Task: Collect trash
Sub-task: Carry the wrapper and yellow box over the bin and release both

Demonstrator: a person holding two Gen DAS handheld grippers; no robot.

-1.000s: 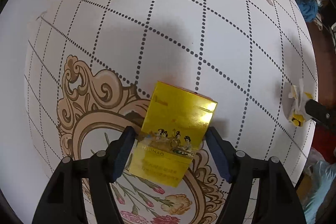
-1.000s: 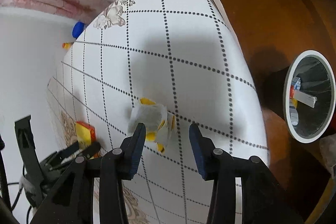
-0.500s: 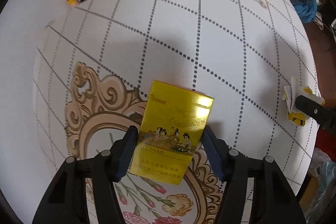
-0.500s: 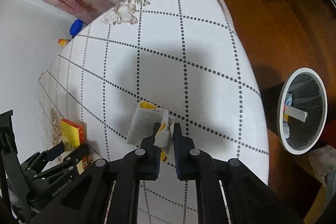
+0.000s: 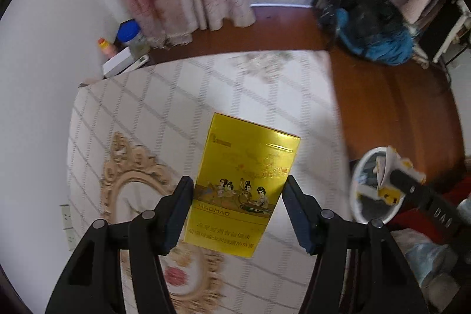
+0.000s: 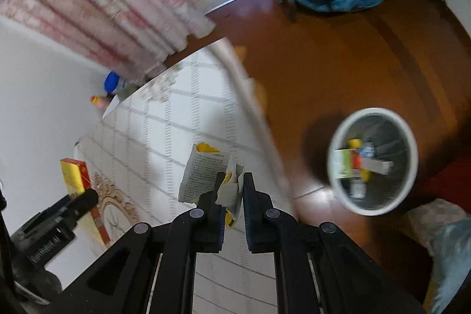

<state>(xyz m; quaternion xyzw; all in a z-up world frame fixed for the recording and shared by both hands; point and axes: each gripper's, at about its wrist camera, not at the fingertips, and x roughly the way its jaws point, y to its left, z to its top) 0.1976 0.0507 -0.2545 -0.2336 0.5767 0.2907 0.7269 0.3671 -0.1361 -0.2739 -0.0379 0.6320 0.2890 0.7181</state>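
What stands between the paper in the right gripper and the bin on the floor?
Nothing visible does. The right gripper is shut on the paper above the table near its edge. Between that edge and the open bin only bare wooden floor shows. The bin already holds some trash but is not full.

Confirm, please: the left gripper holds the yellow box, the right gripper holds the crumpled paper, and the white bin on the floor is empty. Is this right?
Not quite. The white bin is not empty: the right wrist view shows several pieces of trash inside. The left gripper does hold the yellow box, and the right gripper the crumpled paper.
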